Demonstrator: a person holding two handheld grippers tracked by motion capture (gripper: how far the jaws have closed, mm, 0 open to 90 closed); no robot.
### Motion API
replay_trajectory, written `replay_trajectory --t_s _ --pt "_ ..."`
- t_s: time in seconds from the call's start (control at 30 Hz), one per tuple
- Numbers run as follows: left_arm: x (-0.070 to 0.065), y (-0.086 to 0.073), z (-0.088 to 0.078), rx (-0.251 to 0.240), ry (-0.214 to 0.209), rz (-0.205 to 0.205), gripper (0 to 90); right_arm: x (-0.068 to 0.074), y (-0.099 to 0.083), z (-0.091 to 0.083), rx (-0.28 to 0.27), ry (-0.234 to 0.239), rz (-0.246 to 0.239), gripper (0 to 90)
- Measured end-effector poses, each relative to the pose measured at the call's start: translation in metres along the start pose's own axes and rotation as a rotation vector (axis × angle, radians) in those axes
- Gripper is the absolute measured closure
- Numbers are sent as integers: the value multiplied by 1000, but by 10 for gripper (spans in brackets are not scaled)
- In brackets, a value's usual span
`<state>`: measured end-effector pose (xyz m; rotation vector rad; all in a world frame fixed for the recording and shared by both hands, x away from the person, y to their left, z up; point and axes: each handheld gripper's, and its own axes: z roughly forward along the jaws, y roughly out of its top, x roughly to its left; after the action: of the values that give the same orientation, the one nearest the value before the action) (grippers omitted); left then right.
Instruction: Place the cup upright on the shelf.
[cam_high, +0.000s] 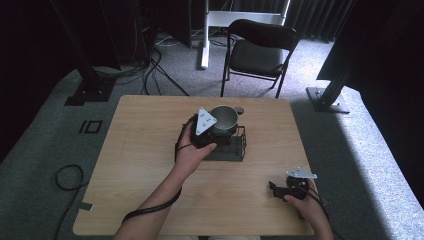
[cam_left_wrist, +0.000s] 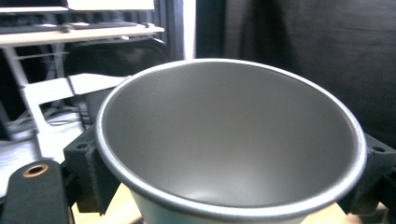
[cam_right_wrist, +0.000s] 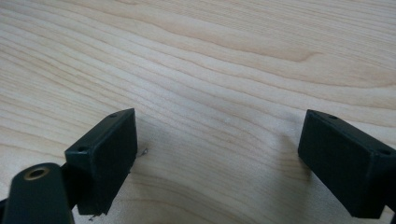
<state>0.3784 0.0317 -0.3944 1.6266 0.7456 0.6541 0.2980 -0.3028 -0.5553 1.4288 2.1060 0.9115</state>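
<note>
Fingers (cam_left_wrist: 86, 172) clamping the pot (cam_left_wrist: 233, 140) from both sides, left gripper (cam_high: 210, 131) gripping it by the wall. Pot sitting upright on the black rack (cam_high: 235, 148) at mid-table, mouth open and bare inside, rim filling the left gripper view. Left hand (cam_high: 192, 152) wrapping the gripper from the near side. Farther out, right gripper (cam_high: 287, 190) resting low near the table's (cam_high: 140, 165) right front corner, well apart from the pot, jaws standing wide apart over bare wood. Chair (cam_high: 257, 50) waiting beyond the far edge.
</note>
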Motion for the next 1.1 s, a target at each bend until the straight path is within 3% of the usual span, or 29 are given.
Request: replay_trajectory --t_s 0.17,0.37,0.5,0.6,0.83,1.1 --pt "9 -7 5 5 96 -34 132 0 0 0 0 1 -1 115" --pt "13 -18 15 -2 156 -37 132 0 0 0 -1 1 -1 115" --pt "15 -26 21 -1 189 -64 132 0 0 0 0 1 -1 115" --pt "17 -34 26 16 191 -93 132 0 0 0 0 2 0 115" --pt "19 -51 34 61 200 -111 132 0 0 0 0 2 1 115" --pt "17 -67 39 71 207 -107 133 0 0 0 1 2 0 115"
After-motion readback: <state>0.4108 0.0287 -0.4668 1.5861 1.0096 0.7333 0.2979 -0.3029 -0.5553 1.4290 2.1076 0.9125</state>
